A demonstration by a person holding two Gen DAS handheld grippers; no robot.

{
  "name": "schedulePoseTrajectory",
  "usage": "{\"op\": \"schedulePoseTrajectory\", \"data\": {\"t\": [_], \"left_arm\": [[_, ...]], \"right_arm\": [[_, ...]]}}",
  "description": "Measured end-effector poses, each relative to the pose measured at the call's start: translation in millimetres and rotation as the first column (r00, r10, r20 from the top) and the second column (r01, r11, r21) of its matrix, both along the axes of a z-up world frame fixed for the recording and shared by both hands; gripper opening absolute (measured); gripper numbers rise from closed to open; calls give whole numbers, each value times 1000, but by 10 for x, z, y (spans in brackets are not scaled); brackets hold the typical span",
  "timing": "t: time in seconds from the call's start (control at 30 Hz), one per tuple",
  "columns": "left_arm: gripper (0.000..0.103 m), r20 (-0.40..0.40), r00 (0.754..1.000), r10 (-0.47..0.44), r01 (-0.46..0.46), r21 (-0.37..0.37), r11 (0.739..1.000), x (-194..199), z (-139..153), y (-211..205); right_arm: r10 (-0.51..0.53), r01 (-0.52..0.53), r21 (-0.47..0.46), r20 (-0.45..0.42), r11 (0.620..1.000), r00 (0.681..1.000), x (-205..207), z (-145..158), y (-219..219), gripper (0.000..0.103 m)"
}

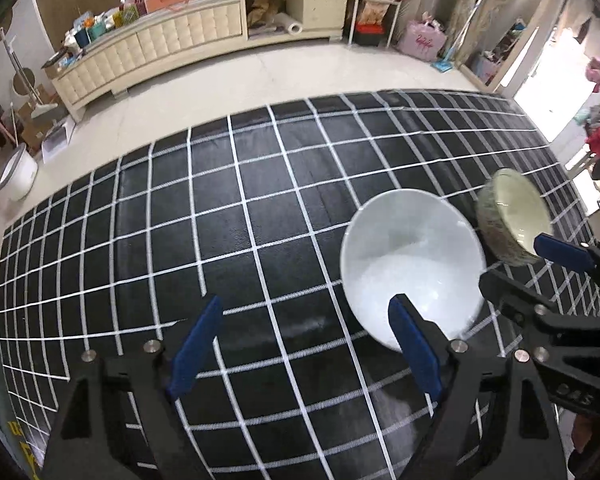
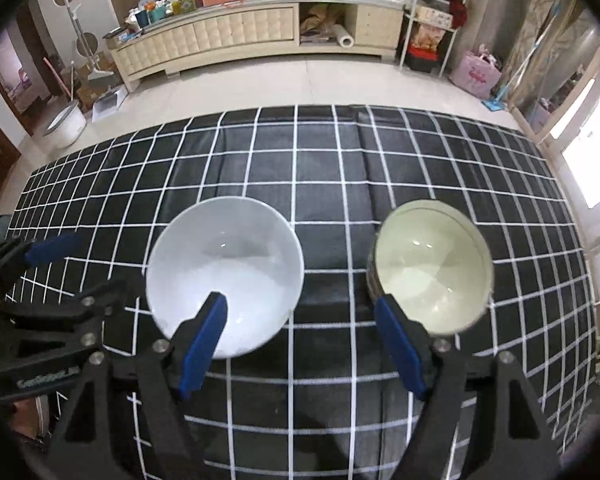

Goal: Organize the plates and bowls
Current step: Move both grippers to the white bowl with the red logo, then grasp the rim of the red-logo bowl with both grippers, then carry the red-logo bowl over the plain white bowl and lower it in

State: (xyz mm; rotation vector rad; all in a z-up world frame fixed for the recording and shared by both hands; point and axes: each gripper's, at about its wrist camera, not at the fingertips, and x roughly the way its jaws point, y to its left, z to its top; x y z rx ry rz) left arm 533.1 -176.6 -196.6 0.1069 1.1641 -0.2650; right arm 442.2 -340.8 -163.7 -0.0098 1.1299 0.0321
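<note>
Two bowls sit apart on the black grid cloth [image 2: 332,168]: white bowl [image 2: 225,278] left, pale green bowl [image 2: 430,266] right. Left gripper [image 1: 306,344] jaws spread, empty, right finger over the white bowl's rim. Right gripper [image 2: 302,344] jaws spread, empty, between both bowls.

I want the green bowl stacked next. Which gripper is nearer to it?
Right. The right gripper has one finger at the green bowl near its rim; the left gripper sits beyond the white bowl, farther off.

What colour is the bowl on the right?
Pale green ceramic bowl, clearest in the right wrist view.
</note>
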Motion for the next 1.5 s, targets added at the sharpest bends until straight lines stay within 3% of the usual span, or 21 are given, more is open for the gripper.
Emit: {"op": "schedulePoseTrajectory", "data": {"t": [0.17,0.33,0.47,0.53,0.6,0.67,0.73,0.8,1.1,1.5], "left_arm": [[83,-55,998,2,-2,-8,1000,145,-259,-38],[82,-56,998,0,0,3,1000,209,-361,-39],[63,-94,995,-25,23,-18,1000,258,-469,-69],[51,-112,993,-23,15,-72,997,276,-487,-41],[43,-114,993,-28,18,-86,996,254,-493,-65],[23,-98,993,-66,57,-91,994,204,-471,-131],[12,-89,992,-93,85,-85,993,140,-462,-209],[13,-75,993,-94,91,-53,995,99,-445,-278],[12,-88,992,-95,91,-54,994,16,-440,-291],[12,-11,998,-57,56,-64,996,-443,241,76]], "right_arm": [[42,-42,-17,-20,999,999,148,-152,14,75],[73,-73,9,-68,997,995,210,-290,66,52],[75,-73,20,-106,997,992,234,-409,61,37],[79,-72,55,-126,996,989,232,-450,47,24],[78,-71,63,-117,995,990,218,-449,35,21],[80,-73,69,-102,995,992,197,-420,20,18],[74,-65,87,-96,994,993,170,-386,5,15],[63,-54,93,-100,994,993,153,-376,-7,15],[68,-56,107,-113,993,991,60,-354,15,14],[106,-103,87,-33,991,994,-312,284,450,14]]}}
